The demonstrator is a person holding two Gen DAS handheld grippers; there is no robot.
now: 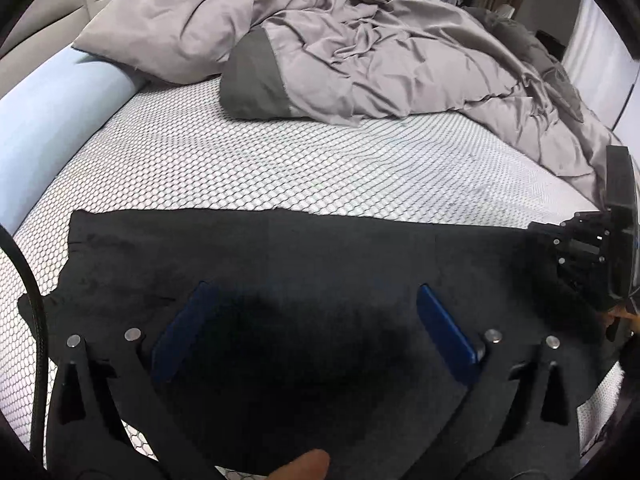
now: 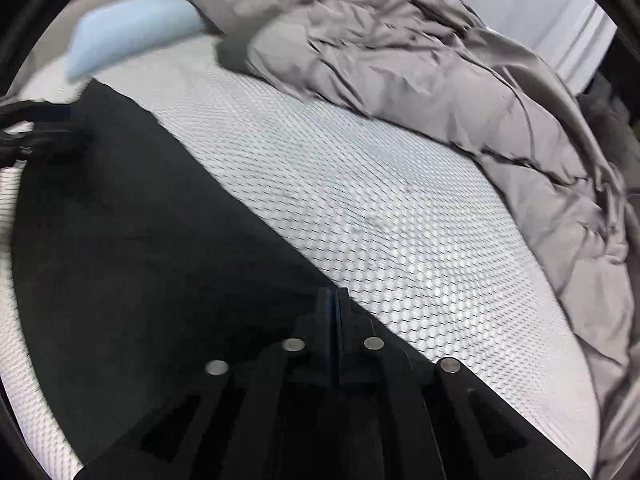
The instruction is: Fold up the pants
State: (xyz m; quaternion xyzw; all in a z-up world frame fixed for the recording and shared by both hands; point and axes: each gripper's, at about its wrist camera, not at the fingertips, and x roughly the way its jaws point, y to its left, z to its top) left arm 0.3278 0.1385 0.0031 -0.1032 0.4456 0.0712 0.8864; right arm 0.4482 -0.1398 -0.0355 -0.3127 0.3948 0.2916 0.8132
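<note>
Pants lie flat on the mattress; left gripper gapes above them, right gripper is closed at their edge, apparently mid-fold; next likely regrasp and fold over.

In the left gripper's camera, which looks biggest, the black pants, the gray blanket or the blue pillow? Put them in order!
1. Gray blanket and black pants: about alike; the pants lie nearer the camera, so unsure.
2. Blue pillow: smallest, partly cut off.
</note>
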